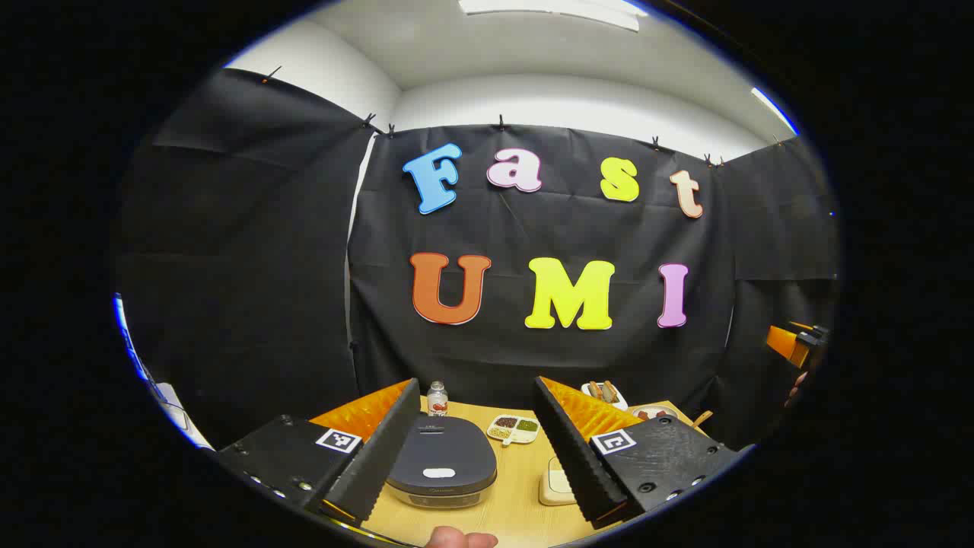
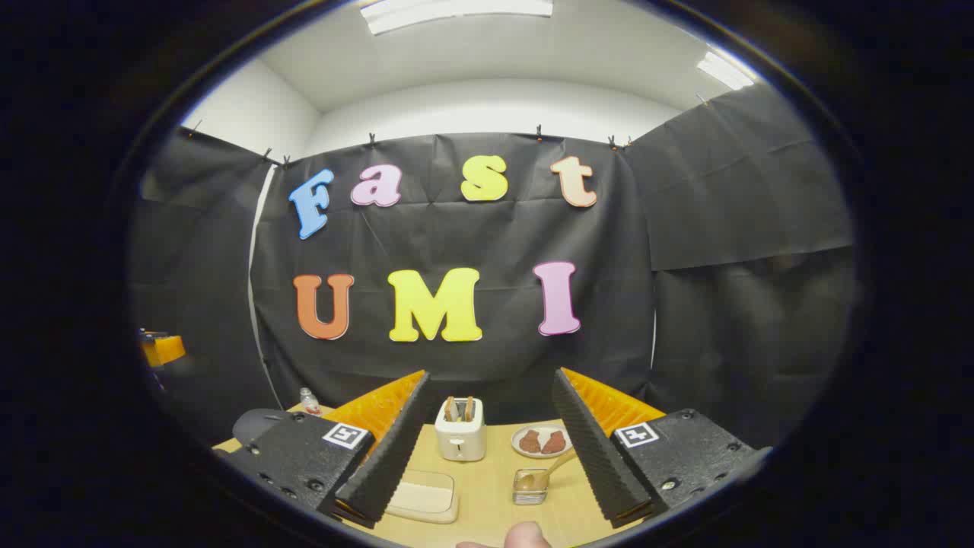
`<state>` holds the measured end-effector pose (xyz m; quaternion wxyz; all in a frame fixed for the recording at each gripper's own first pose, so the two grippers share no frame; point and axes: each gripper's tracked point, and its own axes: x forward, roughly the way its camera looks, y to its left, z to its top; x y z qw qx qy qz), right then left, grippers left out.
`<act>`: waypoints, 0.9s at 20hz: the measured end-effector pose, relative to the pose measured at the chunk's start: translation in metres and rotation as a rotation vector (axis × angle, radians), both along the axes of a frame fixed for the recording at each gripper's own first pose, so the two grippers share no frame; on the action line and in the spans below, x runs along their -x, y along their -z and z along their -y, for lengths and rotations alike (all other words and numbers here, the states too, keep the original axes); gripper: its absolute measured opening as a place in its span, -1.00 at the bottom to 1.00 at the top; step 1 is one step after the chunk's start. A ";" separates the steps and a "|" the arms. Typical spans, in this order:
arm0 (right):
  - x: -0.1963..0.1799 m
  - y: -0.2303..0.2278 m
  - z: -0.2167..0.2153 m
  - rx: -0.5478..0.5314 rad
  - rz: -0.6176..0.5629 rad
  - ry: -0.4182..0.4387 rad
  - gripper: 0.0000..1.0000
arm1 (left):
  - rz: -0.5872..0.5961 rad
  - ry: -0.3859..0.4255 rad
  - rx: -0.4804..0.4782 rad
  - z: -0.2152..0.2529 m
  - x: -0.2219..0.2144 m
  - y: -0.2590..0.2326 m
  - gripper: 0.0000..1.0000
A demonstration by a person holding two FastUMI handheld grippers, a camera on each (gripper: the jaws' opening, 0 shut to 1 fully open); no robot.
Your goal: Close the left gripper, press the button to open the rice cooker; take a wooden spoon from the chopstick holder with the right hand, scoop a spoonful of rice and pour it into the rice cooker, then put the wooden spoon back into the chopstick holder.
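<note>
Left tongs (image 1: pixel 475 449) and right tongs (image 2: pixel 487 457) both gape: shut left first, then press rice cooker (image 1: pixel 441 460) button squarely.

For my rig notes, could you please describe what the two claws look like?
Each claw, left and right, has two wedge-shaped fingers with ribbed, saw-toothed inner faces. These sit on black blocks with screws, and each block carries a small square black-and-white marker.

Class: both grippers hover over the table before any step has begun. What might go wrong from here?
1. The left gripper is open; pressing the closed rice cooker this way, its fingers could straddle the button.
2. The wooden spoon leans in its small holder, which could tip when pulled.
</note>
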<state>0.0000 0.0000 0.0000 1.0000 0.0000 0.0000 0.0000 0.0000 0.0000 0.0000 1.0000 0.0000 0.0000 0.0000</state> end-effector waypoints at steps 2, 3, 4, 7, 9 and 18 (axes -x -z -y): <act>0.000 0.000 0.001 0.002 -0.001 0.000 0.97 | -0.001 0.002 0.000 0.001 0.000 -0.001 0.89; -0.001 0.000 0.001 0.001 -0.002 -0.001 0.99 | 0.001 0.004 -0.001 0.002 -0.001 -0.001 0.89; -0.001 -0.001 0.001 0.004 0.000 0.001 1.00 | -0.001 0.004 -0.004 0.002 -0.001 -0.001 0.89; -0.003 -0.001 0.002 0.006 0.002 0.004 1.00 | -0.008 0.002 -0.014 0.001 -0.003 0.002 0.89; -0.003 0.001 0.001 0.008 -0.002 0.004 1.00 | -0.009 0.001 -0.021 0.000 -0.004 0.002 0.89; -0.008 0.002 -0.001 0.019 -0.004 0.005 0.99 | -0.022 -0.001 -0.053 -0.001 -0.008 0.007 0.89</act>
